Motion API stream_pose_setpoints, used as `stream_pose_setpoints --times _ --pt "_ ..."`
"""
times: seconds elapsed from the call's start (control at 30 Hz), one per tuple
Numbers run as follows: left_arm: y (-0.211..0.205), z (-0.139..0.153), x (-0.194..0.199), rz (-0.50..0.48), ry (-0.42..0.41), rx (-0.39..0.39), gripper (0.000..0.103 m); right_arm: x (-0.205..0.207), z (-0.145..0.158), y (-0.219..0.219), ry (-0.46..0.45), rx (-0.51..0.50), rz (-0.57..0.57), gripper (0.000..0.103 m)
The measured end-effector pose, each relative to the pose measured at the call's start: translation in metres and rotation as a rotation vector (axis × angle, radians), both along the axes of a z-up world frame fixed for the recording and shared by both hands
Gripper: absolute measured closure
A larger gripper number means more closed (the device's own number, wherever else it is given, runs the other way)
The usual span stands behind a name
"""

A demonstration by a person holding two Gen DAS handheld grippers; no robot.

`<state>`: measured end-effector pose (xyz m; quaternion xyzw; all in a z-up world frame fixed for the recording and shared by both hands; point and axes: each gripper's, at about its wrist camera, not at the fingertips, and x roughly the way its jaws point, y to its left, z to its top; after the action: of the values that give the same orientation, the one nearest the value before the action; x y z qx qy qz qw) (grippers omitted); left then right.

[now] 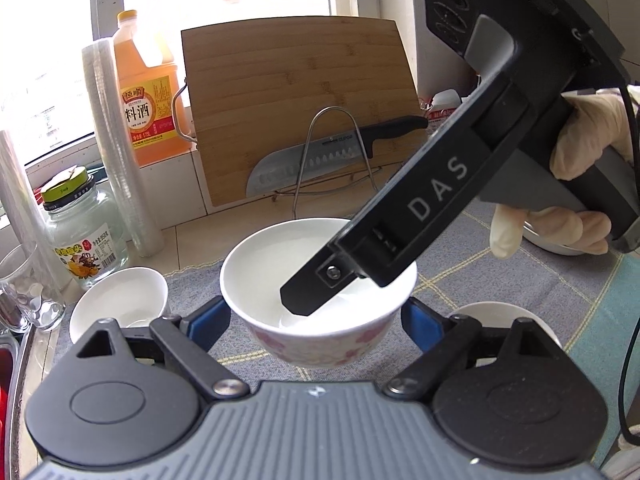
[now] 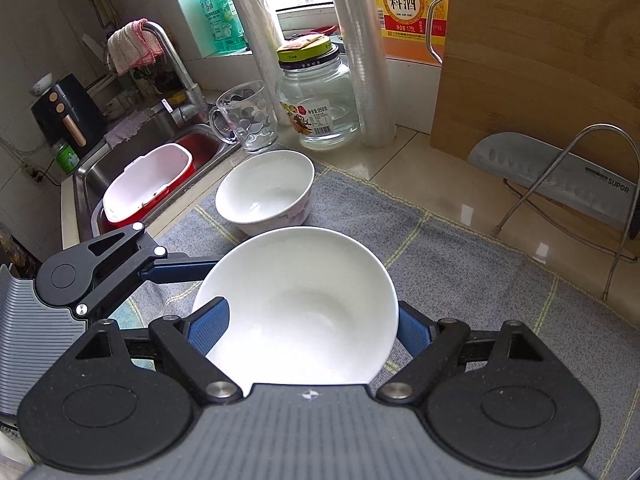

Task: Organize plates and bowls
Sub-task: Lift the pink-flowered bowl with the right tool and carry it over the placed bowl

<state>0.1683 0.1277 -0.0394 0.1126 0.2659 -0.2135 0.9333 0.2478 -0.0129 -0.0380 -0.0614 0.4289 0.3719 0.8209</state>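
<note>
Left gripper (image 1: 316, 320) is clamped on the white bowl with pink flowers (image 1: 320, 300), held above the grey checked cloth (image 1: 520, 268). Right gripper (image 2: 308, 328) has a plain white ceramic bowl (image 2: 296, 308) between its blue pads, looks gripped. Another flowered white bowl (image 2: 266, 192) sits loose by the sink (image 2: 92, 168). Nothing stacked yet, so I'd guess we're early on

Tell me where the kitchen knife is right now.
The kitchen knife lies across a wire rack, resting against the upright wooden cutting board at the back of the counter, behind the flowered bowl; the right wrist view shows it at far right.
</note>
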Motion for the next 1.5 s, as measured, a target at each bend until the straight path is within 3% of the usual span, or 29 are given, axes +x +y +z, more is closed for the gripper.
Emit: stream_pose_setpoints --times 0.93,1.5 --pt "-0.039 0.001 -0.052 -0.098 -0.002 0.008 0.011 -0.067 0.009 -0.045 -0.028 0.018 -0.074 0.011" --pt "-0.054 -0.008 -0.063 -0.166 0.049 -0.008 0.011 -0.092 0.001 -0.073 -0.003 0.008 -0.143 0.011"
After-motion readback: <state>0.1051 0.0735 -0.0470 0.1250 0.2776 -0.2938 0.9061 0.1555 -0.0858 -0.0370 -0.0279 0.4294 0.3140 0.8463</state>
